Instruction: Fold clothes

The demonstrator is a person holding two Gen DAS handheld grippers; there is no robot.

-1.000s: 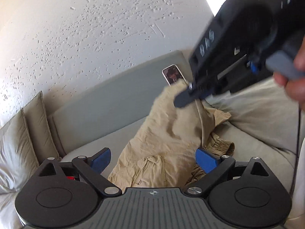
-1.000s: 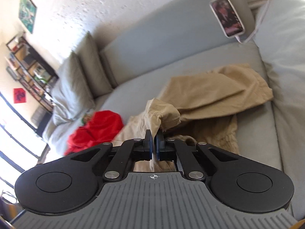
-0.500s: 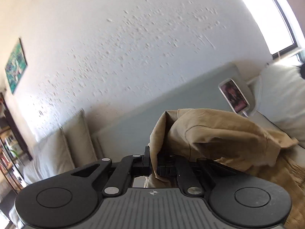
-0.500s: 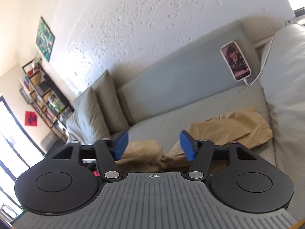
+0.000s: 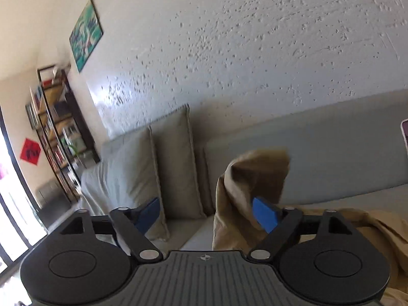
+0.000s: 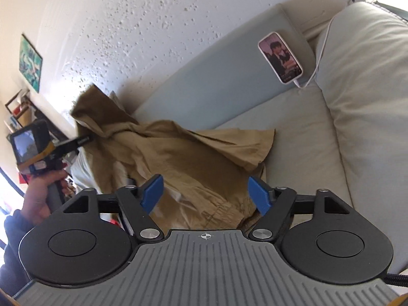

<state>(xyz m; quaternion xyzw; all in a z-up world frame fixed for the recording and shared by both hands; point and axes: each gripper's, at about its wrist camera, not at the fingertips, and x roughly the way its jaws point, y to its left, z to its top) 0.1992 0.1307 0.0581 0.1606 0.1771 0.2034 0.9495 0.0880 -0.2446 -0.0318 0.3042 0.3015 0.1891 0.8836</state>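
Note:
A tan garment [image 6: 193,163] lies crumpled on the grey sofa seat [image 6: 293,132]. One corner of it [image 5: 255,176] stands lifted at the left. My left gripper [image 5: 206,214] has its jaws opening wide; that corner hangs between them, against the right pad [image 5: 265,215], and is not pinched. In the right wrist view the left gripper [image 6: 81,140] shows under the raised corner, with a hand [image 6: 43,193] on its handle. My right gripper [image 6: 206,192] hovers over the garment, jaws opening, nothing between its blue pads.
Two beige pillows [image 5: 153,173] lean at the sofa's left end. A large pale cushion [image 6: 369,102] fills the right end. A phone [image 6: 280,57] with a white cable leans on the backrest. A bookshelf [image 5: 58,132] stands far left.
The left gripper shut on a garment corner, carried it up and leftward, then spread its jaws. The right gripper let go of its fold, which dropped to the sofa, and widened.

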